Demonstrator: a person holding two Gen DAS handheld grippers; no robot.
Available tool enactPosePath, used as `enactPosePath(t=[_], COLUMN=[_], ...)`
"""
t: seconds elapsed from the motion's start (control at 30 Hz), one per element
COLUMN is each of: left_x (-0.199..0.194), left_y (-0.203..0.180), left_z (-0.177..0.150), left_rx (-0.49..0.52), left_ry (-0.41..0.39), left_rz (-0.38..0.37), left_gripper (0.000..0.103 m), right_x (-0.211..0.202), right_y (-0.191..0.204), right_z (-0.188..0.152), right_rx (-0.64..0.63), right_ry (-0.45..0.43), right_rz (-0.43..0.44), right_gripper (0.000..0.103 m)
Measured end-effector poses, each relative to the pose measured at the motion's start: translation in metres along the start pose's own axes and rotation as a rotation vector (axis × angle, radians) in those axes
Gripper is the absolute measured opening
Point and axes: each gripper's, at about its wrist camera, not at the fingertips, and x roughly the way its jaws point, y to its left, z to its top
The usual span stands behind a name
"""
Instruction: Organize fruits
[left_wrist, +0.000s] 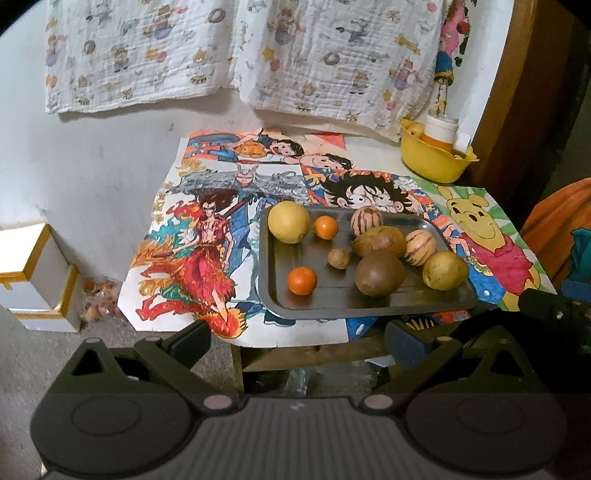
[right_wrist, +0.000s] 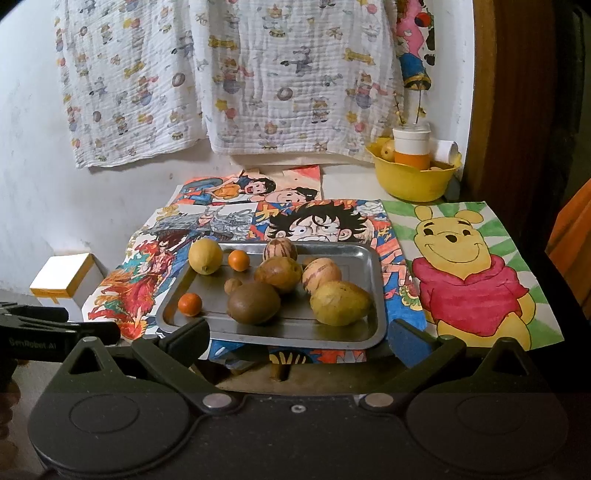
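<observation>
All fruits sit on steel tray, mixed, w/ no sorting evident; fits pre-sort or gathered. Yellow bowl maybe holds more. Left gripper and right gripper: fingers spread, empty.

The tray sits on the bench, holding all the fruit. Within the tray, the lemon occupies the far-left corner. The bowl stands behind the tray, to its right, against the wall.
</observation>
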Motion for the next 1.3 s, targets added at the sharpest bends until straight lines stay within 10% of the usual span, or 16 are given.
enactPosePath(t=[1.3], left_x=[-0.0057], left_y=[-0.0003], left_z=[0.002], left_rx=[-0.01], left_ry=[-0.018], left_rz=[0.004], left_gripper=[0.102], right_x=[0.0093], right_y=[-0.0014], right_z=[-0.005], right_rx=[-0.005], right_ry=[0.022], right_rz=[0.009], right_gripper=[0.102])
